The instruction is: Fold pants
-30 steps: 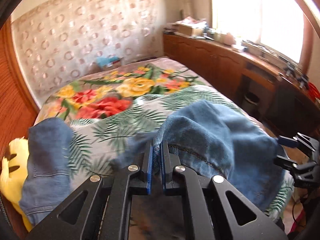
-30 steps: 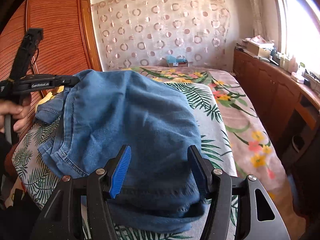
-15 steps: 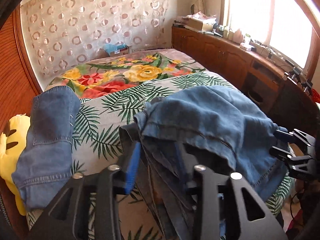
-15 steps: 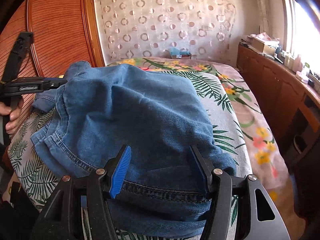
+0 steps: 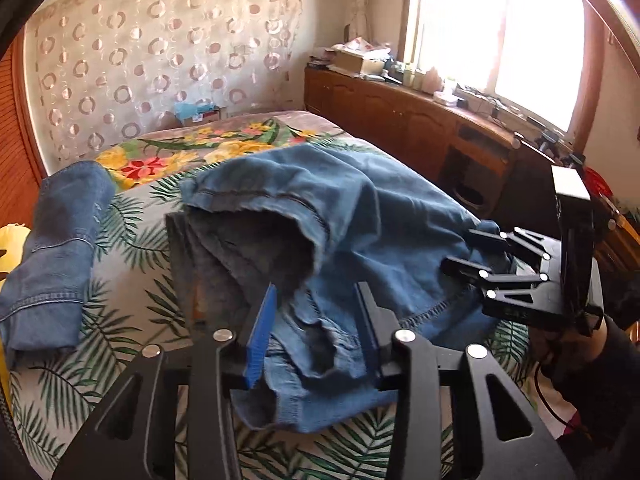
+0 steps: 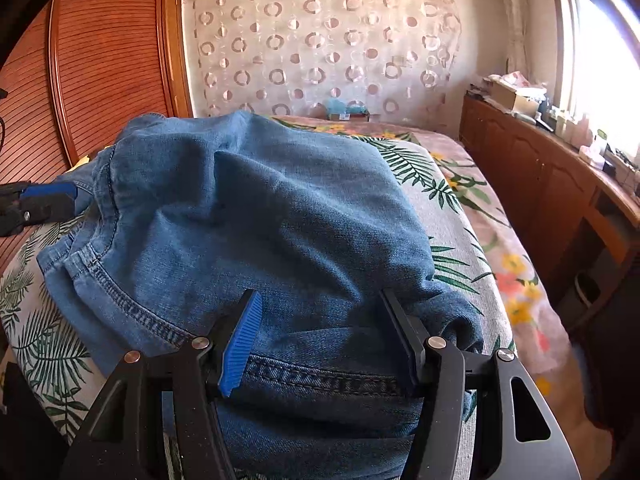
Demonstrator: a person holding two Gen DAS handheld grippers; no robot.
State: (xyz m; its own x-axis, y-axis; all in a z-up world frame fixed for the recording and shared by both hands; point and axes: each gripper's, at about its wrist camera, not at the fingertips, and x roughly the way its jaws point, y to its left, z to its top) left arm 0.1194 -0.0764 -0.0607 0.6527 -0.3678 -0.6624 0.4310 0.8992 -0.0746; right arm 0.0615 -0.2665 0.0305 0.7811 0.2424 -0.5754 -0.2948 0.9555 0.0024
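Blue denim pants (image 5: 352,232) lie bunched in a loose fold on the leaf-print bed cover; they fill the right wrist view (image 6: 260,220). My left gripper (image 5: 316,304) is open, its fingers on either side of a rumpled edge of the denim, holding nothing. My right gripper (image 6: 320,316) is open over the waistband seam, empty. It also shows at the pants' right edge in the left wrist view (image 5: 472,252). The left gripper's blue pad shows at the left edge of the right wrist view (image 6: 48,200).
A second folded pair of jeans (image 5: 56,248) lies on the bed's left side beside a yellow plush toy (image 5: 12,248). The floral bed cover (image 5: 132,264) stretches to the far wall. A wooden cabinet (image 6: 540,184) with clutter runs along the right under the window.
My left gripper opened and let go of the denim, which dropped onto the bed in a loose heap. My right gripper stayed open over the waistband as the pants settled lower.
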